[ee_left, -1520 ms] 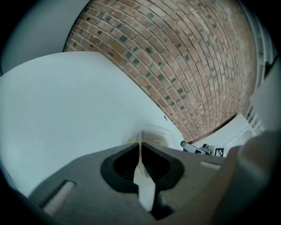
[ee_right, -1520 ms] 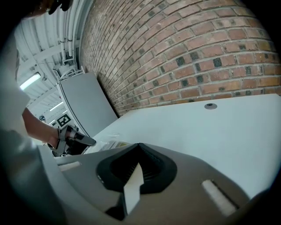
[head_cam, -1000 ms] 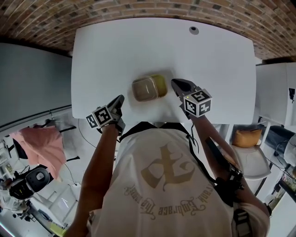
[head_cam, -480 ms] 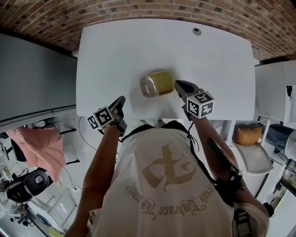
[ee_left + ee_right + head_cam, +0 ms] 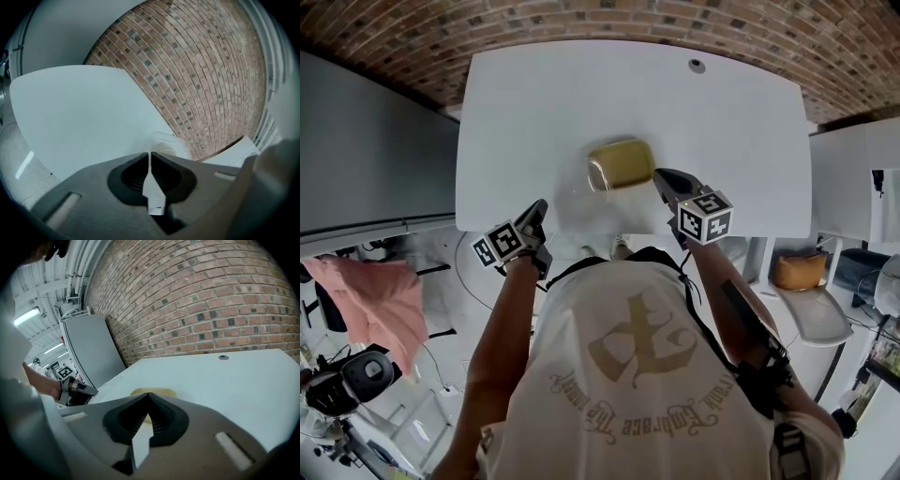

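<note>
Lidded container (image 5: 619,164), yellowish with a clear top, stands on the white table (image 5: 534,103), about midway between the left and right edges and nearer the near edge than the far one. Right gripper (image 5: 661,175) is over the table at the container's right end, with its tip just beside the container. No view confirms contact. Its fingers (image 5: 164,417) are pressed together with nothing between them, and the container shows directly past their tips in the right gripper view. Left gripper (image 5: 540,206) is at the table's near edge, to the left of the container and clearly apart from it. Its tip is over the edge and its body is off the table. Its fingers (image 5: 133,174) are likewise pressed together and hold nothing. In the left gripper view the container appears beyond them as a blurred pale shape. A round cable hole (image 5: 697,66) sits near the table's far right corner. A brick wall (image 5: 581,19) runs along the far edge, a grey panel (image 5: 375,141) stands off the left edge, and a white cabinet (image 5: 853,178) stands off the right edge.
</note>
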Motion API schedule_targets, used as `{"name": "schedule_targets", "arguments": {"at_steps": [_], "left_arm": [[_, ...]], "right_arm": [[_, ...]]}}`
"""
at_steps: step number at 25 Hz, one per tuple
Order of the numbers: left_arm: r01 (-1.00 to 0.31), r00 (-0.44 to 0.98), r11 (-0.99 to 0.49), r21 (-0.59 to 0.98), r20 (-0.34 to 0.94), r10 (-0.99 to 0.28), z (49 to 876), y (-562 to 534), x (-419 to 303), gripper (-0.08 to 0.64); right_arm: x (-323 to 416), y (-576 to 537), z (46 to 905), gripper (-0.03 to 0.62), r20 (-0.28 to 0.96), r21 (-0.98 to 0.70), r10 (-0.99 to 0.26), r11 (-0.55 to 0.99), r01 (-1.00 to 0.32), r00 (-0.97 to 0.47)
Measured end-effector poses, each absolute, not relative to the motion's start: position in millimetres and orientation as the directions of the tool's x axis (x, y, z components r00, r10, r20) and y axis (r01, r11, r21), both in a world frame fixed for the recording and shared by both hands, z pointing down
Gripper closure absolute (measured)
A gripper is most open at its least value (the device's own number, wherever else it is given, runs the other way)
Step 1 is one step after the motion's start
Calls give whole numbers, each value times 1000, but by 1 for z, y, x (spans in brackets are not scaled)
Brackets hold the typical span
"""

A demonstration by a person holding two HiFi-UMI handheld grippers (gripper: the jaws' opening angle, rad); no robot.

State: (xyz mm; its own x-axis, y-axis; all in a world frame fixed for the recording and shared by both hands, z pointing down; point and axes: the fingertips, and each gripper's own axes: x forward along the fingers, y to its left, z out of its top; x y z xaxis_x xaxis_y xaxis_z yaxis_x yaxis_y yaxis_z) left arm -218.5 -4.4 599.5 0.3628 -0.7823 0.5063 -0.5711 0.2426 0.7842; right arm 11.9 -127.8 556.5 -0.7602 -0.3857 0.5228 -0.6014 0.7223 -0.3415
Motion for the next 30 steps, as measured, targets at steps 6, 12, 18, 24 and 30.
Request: {"name": "schedule_targets", "arguments": {"at_steps": [6, 12, 18, 24, 30], "left_arm": [[-558, 350, 249, 791, 497, -794, 602, 11, -223, 538], [-558, 342, 252, 791, 496, -798, 601, 29, -227, 538], [-564, 336, 254, 786, 500, -799, 600, 46, -228, 538], [-571, 336, 257, 780, 508, -793, 603, 66, -229, 538], [-581, 345, 252, 774, 514, -785, 604, 83, -231, 538]], "right_arm": [[13, -116, 552, 584, 524, -325, -392, 728, -603, -756], [11, -101, 546, 584, 517, -323, -393, 733, -599, -760], [13, -83, 545, 584, 507, -328, -391, 736, -592, -768], [17, -61, 547, 584, 509, -324, -390, 740, -590, -768], [19, -43, 544, 584, 495, -321, -396, 743, -587, -773]]}}
